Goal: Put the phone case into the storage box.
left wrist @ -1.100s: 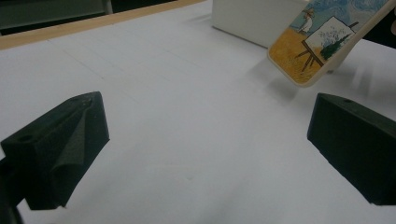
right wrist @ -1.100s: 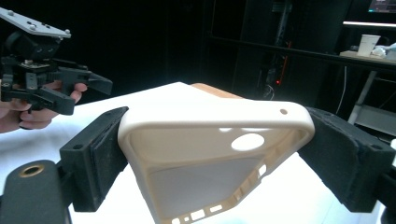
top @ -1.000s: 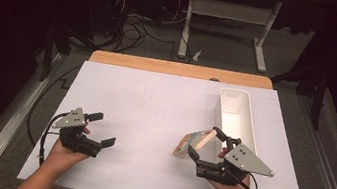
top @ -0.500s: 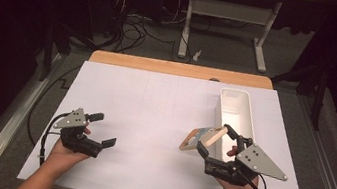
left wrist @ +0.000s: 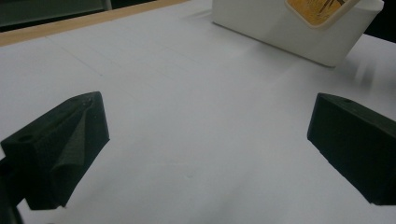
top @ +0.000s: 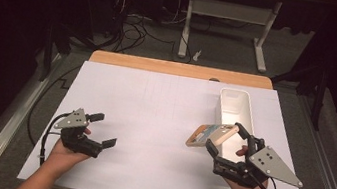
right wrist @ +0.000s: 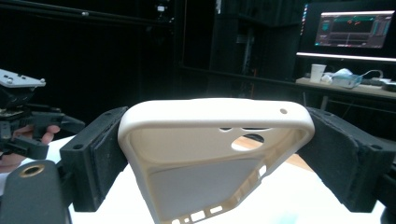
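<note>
Left tongs [top: 101, 129] gape low; right tongs [top: 224, 139] seem clamped, raised.

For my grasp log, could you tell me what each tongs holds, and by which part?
The right tongs clamp a cream phone case across its two long side edges. The left tongs are open and hold nothing.

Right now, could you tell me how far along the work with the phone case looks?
Done: the right tongs are shut on the phone case, gripping its two long edges, and it is lifted off the white sheet. In hand: it hangs just beside the near end of the white bin. Left, probably: carrying it over the bin and letting go. The left tongs are open and hold nothing.
</note>
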`<state>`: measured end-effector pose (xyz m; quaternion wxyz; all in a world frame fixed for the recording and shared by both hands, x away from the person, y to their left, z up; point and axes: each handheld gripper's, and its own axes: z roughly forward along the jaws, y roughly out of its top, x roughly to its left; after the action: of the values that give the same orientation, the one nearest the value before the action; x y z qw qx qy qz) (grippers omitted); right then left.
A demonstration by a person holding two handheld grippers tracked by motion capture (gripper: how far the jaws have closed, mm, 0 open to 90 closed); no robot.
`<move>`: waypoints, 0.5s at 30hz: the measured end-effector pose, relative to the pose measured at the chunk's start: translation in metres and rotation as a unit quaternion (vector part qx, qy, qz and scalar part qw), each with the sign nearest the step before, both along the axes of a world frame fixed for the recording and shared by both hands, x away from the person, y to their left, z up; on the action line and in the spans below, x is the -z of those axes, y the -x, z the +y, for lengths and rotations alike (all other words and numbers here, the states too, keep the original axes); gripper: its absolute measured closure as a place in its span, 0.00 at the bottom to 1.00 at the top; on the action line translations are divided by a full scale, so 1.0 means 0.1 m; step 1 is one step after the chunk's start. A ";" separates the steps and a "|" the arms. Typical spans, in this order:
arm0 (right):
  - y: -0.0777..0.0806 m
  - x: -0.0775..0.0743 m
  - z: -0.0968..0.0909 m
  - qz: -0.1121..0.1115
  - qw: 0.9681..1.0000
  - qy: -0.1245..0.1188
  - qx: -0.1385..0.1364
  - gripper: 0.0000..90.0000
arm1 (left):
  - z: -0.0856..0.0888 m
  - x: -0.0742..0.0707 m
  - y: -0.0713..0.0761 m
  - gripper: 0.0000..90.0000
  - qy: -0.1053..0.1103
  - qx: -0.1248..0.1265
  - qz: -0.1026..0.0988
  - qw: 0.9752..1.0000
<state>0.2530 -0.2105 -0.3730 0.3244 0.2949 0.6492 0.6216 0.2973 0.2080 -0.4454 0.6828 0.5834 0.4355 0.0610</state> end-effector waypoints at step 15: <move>0.04 -0.09 -0.18 -0.016 0.999 -0.016 0.029 0.14 | -0.01 0.00 0.00 0.00 -0.001 0.000 -0.001 1.000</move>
<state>0.2493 -0.2281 -0.3644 0.3479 0.3086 0.6252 0.6268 0.2972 0.2072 -0.4456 0.6824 0.5841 0.4351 0.0621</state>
